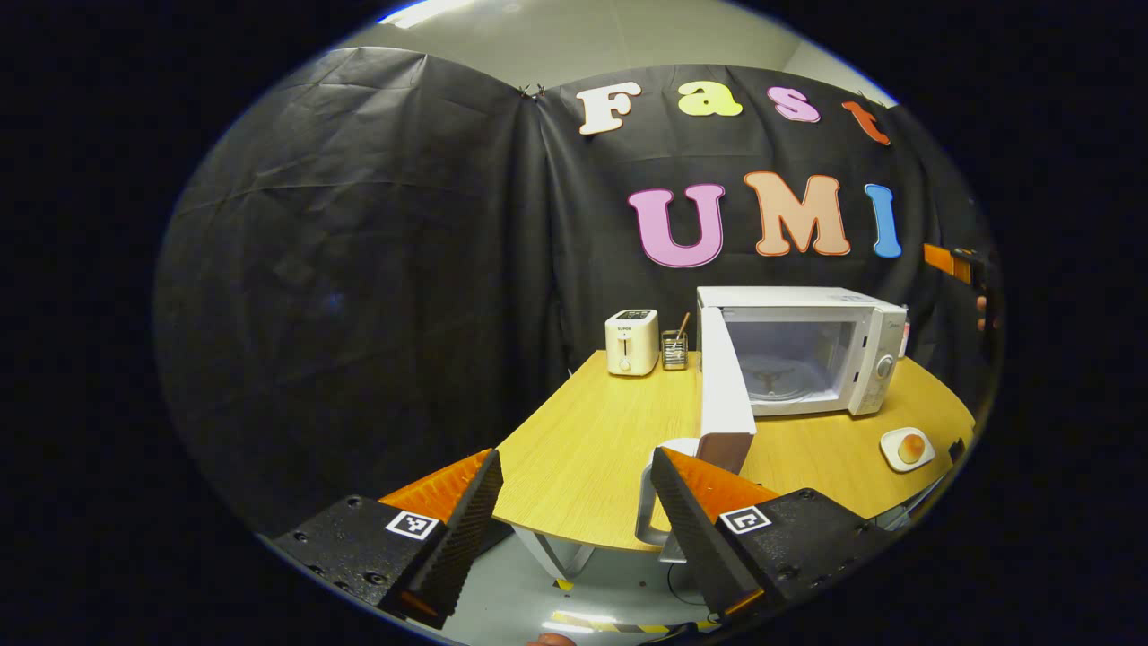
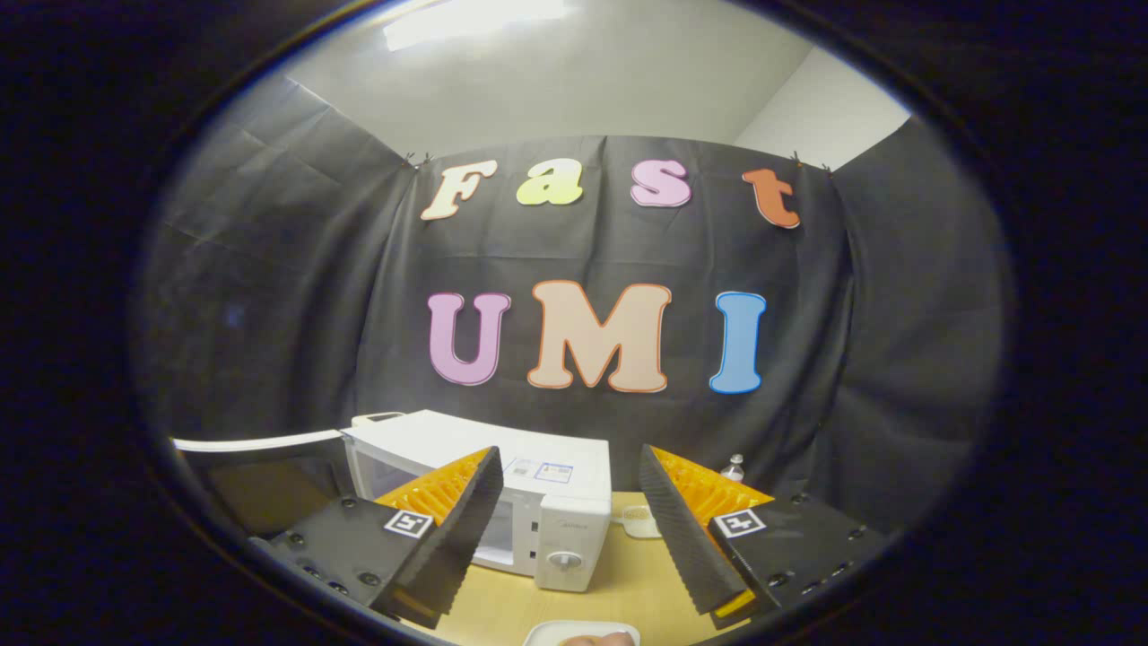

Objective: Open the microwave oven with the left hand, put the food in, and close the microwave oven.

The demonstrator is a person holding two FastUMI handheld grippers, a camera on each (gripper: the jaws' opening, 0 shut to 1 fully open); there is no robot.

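1. Currently the white box-shaped microwave oven (image 1: 807,350) sits at about 2 o'clock in the left gripper view, on the light wood-grain table (image 1: 592,449), with its white door (image 1: 725,386) swung fully out toward the camera and the cavity with the glass turntable exposed.
2. Food: a round golden bun (image 1: 912,446) on a small white plate (image 1: 897,456), on the table at 4 o'clock in the left gripper view, just in front of the oven's control-panel side, apart from it.
3. Left gripper (image 1: 574,502): black-and-orange jaws spread wide, nothing between them, held off the near table edge, well back from the door.
4. Right gripper (image 2: 569,507): jaws also spread apart, gripping nothing, held above the table, with the microwave oven (image 2: 547,502) behind and between its fingers.
5. In the right gripper view, the plate's rim (image 2: 547,633) shows at 6 o'clock, cut off by the edge.
6. Also on the table, at 12 o'clock from the door in the left gripper view: a cream two-slot toaster (image 1: 632,342) and, just beside it, a small clear glass holder with sticks (image 1: 674,348).
7. In the left gripper view, an orange finger of the other gripper (image 1: 951,260) shows at 3 o'clock.
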